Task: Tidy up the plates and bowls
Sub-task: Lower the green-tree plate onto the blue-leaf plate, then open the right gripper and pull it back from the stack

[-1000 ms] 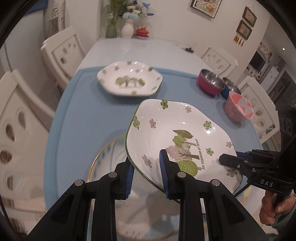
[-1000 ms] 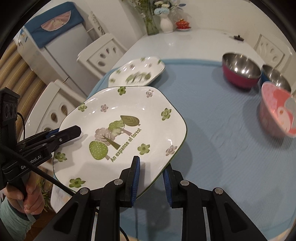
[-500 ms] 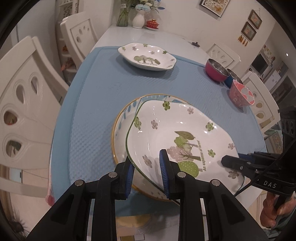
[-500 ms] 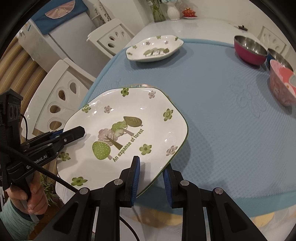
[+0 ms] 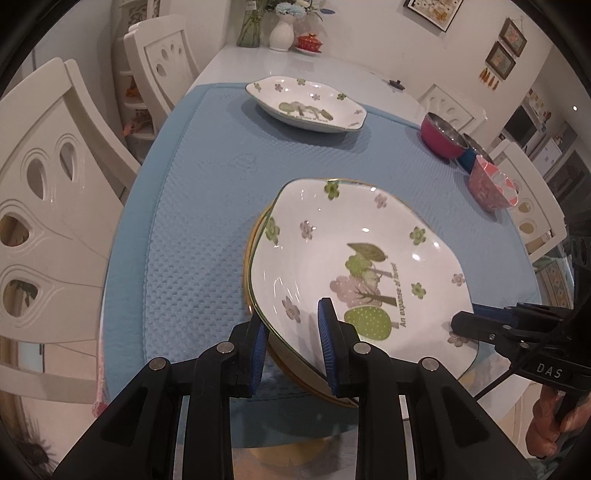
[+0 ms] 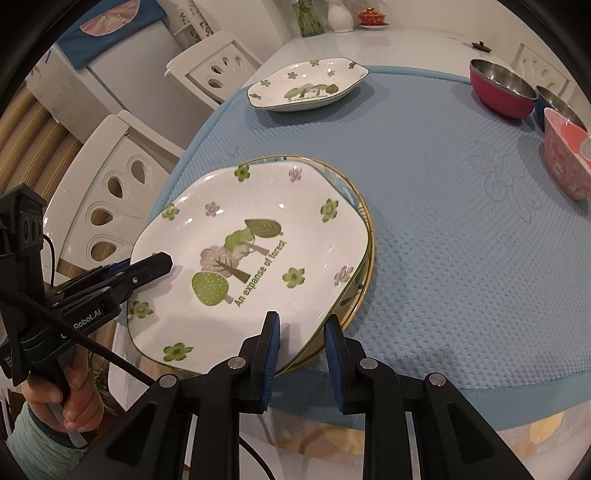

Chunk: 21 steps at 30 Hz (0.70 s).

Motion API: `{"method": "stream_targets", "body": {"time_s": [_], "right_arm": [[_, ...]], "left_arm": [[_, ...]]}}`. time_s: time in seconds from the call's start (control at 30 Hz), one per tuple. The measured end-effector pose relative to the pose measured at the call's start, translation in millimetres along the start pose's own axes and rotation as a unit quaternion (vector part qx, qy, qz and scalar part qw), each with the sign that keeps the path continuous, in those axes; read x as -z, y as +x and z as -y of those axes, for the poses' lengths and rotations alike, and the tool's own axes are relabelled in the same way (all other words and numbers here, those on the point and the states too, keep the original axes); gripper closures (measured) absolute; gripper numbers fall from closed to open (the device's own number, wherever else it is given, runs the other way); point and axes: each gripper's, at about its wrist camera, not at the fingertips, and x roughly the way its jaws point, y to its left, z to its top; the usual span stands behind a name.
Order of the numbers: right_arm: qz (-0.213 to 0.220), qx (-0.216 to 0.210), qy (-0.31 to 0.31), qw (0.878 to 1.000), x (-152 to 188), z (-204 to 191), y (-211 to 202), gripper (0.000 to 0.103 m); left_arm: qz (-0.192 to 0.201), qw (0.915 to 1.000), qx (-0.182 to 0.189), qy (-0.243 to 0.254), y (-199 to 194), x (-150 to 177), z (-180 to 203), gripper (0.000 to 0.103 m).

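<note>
A white tree-print plate (image 5: 354, 266) lies over a gold-rimmed plate (image 5: 251, 251) at the near edge of the blue mat; it also shows in the right wrist view (image 6: 251, 254), over the gold-rimmed plate (image 6: 364, 218). My left gripper (image 5: 291, 343) is shut on the tree-print plate's left rim. My right gripper (image 6: 301, 350) is shut on its opposite rim. A second tree-print plate (image 5: 304, 103) sits at the far side of the mat.
A magenta steel bowl (image 6: 500, 88), a blue bowl (image 6: 557, 105) and a pink bowl (image 6: 567, 155) stand at the mat's right side. White chairs (image 5: 55, 192) line the left edge. A vase (image 5: 282, 31) stands at the table's far end.
Both grippers have brought the tree-print plate down and toward the table's near edge, onto the gold-rimmed plate. The grip has not changed.
</note>
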Motion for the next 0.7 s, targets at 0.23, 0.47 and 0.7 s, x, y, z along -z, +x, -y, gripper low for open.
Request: {"method": "stream_targets", "body": {"time_s": [0.23,0.47,0.7], "right_arm": [[-0.004,-0.002,0.002,1.000,1.7,0.5,1.7,0.080],[0.011,-0.003,-0.001,1.000,1.0,-2.0,-15.8,0.080],[0.020,-0.019,0.012,1.000,-11.0,-3.5,-23.7,0.080]], "left_arm": [[-0.008,0.9999,-0.010,0.002,-0.5,-3.5,-1.6,0.079],[-0.002,0.9996,-0.025,-0.013,-14.5,-4.9,-23.0,0.079],[0.009,0.9996,-0.018,-0.019,-22.6,-9.1,-29.3,0.079]]}}
